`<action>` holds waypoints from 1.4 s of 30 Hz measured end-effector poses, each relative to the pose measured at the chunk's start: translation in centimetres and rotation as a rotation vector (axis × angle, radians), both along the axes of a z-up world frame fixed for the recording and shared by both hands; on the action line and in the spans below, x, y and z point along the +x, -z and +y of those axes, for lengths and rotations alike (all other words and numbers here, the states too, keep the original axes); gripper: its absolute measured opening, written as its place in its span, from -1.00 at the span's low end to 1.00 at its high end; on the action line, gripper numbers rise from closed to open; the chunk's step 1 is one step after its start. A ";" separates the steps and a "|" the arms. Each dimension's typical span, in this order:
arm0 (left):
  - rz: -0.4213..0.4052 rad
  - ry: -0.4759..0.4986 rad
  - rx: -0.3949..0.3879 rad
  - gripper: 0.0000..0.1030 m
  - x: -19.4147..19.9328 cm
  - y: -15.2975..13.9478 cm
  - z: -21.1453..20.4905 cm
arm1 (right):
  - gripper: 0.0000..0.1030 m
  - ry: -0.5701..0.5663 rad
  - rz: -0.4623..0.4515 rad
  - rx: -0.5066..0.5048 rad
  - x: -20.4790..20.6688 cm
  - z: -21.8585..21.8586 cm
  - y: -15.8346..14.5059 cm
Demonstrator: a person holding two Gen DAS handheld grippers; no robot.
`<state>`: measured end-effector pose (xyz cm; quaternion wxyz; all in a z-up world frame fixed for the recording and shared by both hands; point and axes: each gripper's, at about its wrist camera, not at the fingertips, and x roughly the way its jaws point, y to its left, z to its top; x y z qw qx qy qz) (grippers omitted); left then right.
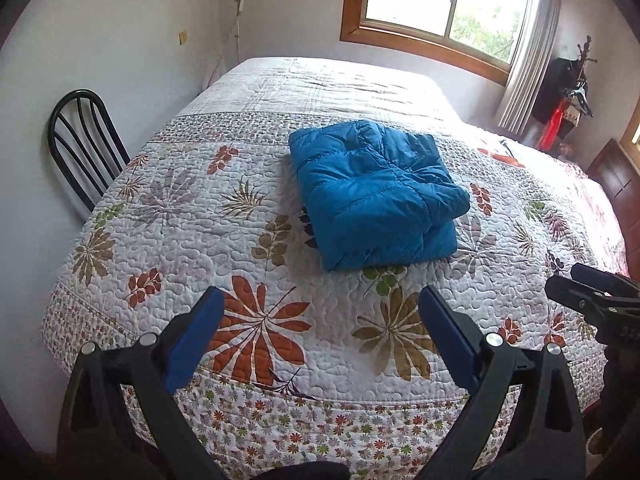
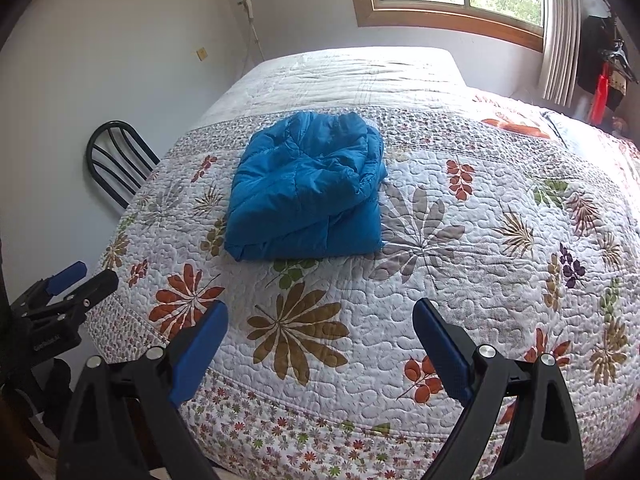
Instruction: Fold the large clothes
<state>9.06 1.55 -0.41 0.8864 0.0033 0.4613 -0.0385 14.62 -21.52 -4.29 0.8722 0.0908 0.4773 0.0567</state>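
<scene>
A blue puffer jacket [image 1: 376, 192] lies folded into a compact bundle on the bed; it also shows in the right wrist view [image 2: 308, 192]. My left gripper [image 1: 320, 300] is open and empty, held back over the bed's near edge, apart from the jacket. My right gripper [image 2: 320, 312] is open and empty, also short of the jacket. The right gripper shows at the right edge of the left wrist view [image 1: 580, 284]. The left gripper shows at the left edge of the right wrist view [image 2: 80, 276].
The bed [image 1: 240, 240] carries a white quilt with leaf and flower prints. A black metal chair [image 1: 84, 140] stands at the bed's left side by the wall. A window [image 1: 440, 0] with a curtain [image 1: 528, 60] is behind. Dark and red clothes [image 1: 564, 108] hang far right.
</scene>
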 end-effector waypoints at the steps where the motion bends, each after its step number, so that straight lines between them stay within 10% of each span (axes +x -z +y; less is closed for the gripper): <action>1: 0.000 -0.002 0.003 0.88 0.0 0.0 0.0 | 0.82 -0.002 0.000 0.001 -0.1 0.1 0.0; 42: 0.012 0.018 0.009 0.88 0.6 0.5 -0.1 | 0.82 -0.006 0.002 0.003 0.6 -0.1 0.2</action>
